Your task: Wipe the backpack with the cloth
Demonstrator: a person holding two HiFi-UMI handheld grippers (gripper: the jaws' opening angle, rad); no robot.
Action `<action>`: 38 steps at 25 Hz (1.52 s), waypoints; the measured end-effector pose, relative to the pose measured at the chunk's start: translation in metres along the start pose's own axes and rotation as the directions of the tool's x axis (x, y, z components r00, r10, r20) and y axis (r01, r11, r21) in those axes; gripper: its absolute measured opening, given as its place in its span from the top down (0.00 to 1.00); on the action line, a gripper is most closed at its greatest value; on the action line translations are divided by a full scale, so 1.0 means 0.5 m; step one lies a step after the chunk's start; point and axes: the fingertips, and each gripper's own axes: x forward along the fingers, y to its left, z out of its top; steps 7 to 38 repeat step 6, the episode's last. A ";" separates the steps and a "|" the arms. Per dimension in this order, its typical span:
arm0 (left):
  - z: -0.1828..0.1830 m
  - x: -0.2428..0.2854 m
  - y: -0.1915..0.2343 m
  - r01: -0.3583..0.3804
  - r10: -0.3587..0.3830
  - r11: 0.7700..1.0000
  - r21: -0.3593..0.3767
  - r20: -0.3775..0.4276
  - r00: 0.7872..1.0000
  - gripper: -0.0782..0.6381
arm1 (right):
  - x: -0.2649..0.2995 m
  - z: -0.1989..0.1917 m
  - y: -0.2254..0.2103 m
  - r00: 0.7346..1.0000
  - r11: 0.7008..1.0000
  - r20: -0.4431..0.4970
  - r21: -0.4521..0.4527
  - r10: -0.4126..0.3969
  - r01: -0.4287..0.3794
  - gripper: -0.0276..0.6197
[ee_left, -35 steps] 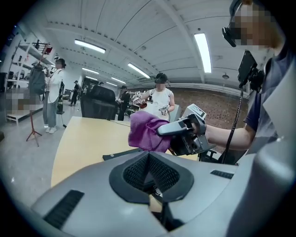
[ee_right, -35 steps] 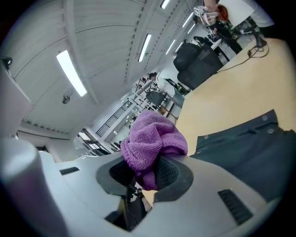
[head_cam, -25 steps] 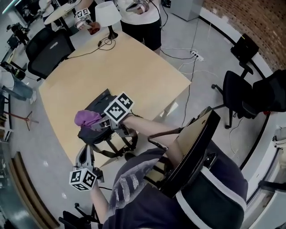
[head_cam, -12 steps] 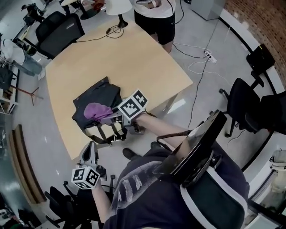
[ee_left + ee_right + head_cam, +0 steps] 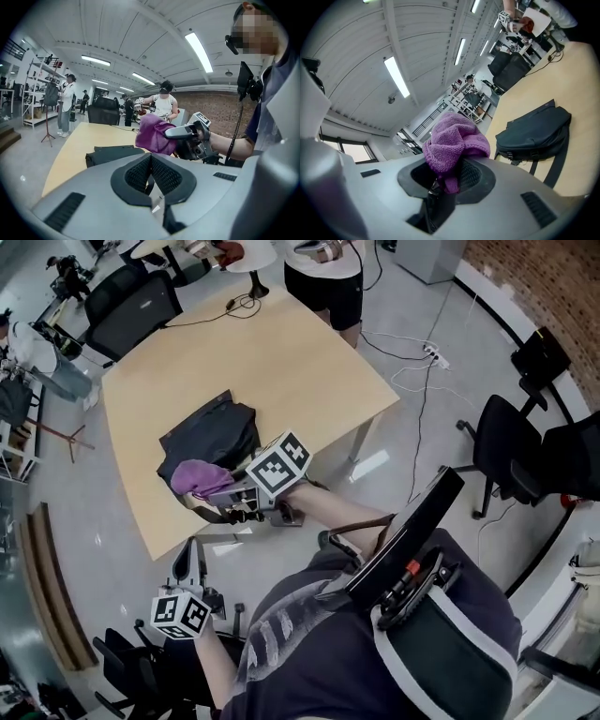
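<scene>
A black backpack [image 5: 214,435] lies flat on the tan table [image 5: 300,362], near its front-left edge, its straps hanging over the edge. My right gripper [image 5: 217,491] is shut on a bunched purple cloth [image 5: 197,476], held at the backpack's near edge. In the right gripper view the cloth [image 5: 455,138] bulges out of the jaws, and the backpack [image 5: 536,129] lies apart from it, further along the table. My left gripper [image 5: 190,554] hangs below the table edge, shut and empty. From the left gripper view the cloth [image 5: 153,133] sits above the backpack [image 5: 112,153].
A white lamp [image 5: 251,253] with a cable stands at the table's far edge, where a person [image 5: 323,273] stands. Black office chairs [image 5: 131,304] [image 5: 502,432] flank the table. Cables [image 5: 412,367] run across the grey floor at right.
My right gripper has carried the cloth back across the backpack toward its near edge. My left gripper stays low beside the table.
</scene>
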 end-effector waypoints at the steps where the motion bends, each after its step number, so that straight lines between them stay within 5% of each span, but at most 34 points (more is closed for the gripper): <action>1: -0.001 -0.021 0.004 0.003 -0.003 1.000 0.003 0.009 1.000 0.88 | 0.009 -0.010 0.015 1.000 1.000 0.004 -0.013 -0.009 0.009 0.82; 6: -0.023 -0.132 0.031 0.004 -0.004 1.000 -0.009 0.037 0.999 0.88 | 0.071 -0.065 0.075 0.998 0.996 0.018 -0.064 -0.067 0.068 0.82; 38: -0.023 -0.132 0.031 0.004 -0.004 1.000 -0.009 0.037 0.999 0.88 | 0.071 -0.065 0.075 0.998 0.996 0.018 -0.064 -0.067 0.068 0.82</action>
